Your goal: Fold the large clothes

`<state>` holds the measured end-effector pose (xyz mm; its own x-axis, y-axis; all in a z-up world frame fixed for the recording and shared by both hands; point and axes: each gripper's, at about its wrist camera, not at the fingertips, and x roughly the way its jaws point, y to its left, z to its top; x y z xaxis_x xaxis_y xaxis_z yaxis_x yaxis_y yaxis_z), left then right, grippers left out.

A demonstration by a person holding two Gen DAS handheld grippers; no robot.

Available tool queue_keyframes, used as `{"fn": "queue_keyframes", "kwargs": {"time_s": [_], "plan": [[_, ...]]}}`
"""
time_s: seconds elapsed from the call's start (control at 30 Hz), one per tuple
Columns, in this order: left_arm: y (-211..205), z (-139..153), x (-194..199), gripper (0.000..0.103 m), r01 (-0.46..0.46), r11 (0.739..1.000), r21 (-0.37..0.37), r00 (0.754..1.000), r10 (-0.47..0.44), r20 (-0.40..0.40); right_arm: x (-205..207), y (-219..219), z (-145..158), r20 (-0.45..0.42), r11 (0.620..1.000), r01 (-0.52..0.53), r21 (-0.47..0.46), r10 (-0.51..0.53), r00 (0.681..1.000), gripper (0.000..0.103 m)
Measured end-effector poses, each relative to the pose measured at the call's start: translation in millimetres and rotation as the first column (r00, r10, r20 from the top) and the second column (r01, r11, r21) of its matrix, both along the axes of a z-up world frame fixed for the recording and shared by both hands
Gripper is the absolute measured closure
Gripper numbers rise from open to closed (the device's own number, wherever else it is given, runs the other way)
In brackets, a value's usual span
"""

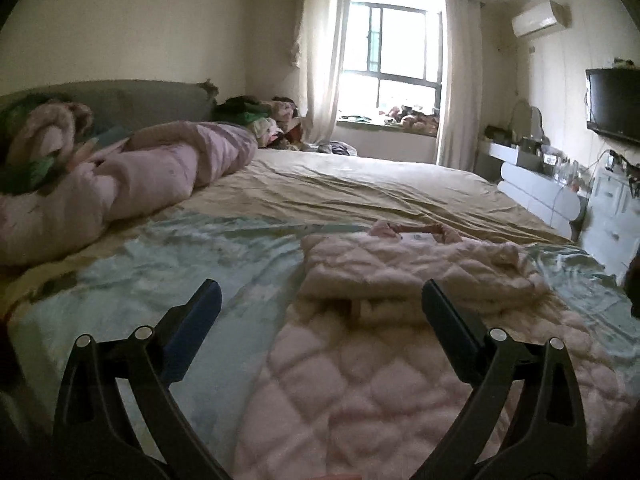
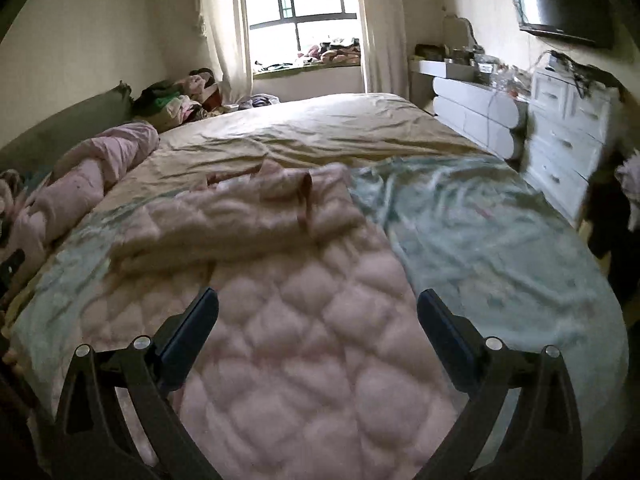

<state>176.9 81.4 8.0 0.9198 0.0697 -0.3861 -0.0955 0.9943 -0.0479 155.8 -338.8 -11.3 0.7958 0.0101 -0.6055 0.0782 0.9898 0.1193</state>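
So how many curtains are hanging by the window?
2. One sheer white curtain hangs left of the bright window, the other white curtain hangs right of it. More cloth could be hidden behind them.

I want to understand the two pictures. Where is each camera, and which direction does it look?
Left wrist: on the left gripper, looking over the bed to the window; only its open fingers show.
Right wrist: on the right gripper, same direction, more toward the dresser; only its open fingers show.
Shared: the pink quilted coat, window, TV.
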Motion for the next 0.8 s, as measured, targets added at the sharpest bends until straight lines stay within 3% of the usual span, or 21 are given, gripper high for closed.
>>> {"fn": "queue_keyframes", "kwargs": {"time_s": [0.27, 0.43, 0.63, 0.8], "plan": [[2.8, -40.3, -95.0, 0.009, -0.027, 0.999, -0.031, 0.997, 0.024, -0.070, -106.0, -28.5, -29.2, 0.022, 0.983, 0.076, 0.164, -0.081, 0.996, 0.004], [-1.0, -78.1, -130.5, 0.009, -0.043, 0.999, -0.011, 0.988, 0.041, -0.147, -149.5, -38.5, -67.9, -0.015, 0.962, 0.140, 0.233, -0.141, 0.990, 0.004], [-16.3, -114.3, -145.9, 0.009, -0.007, 1.000, 0.020, 0.981, 0.011, -0.192, -164.0, -40.1, -115.2, -0.076, 0.914, 0.154, 0.375, -0.135, 0.988, 0.004], [-23.9, -131.4, -135.1, 0.009, 0.000, 0.999, 0.047, 0.982, 0.009, -0.188, -152.6, -36.3, -122.1, -0.067, 0.911, 0.141, 0.387, -0.125, 0.990, 0.004]]}}
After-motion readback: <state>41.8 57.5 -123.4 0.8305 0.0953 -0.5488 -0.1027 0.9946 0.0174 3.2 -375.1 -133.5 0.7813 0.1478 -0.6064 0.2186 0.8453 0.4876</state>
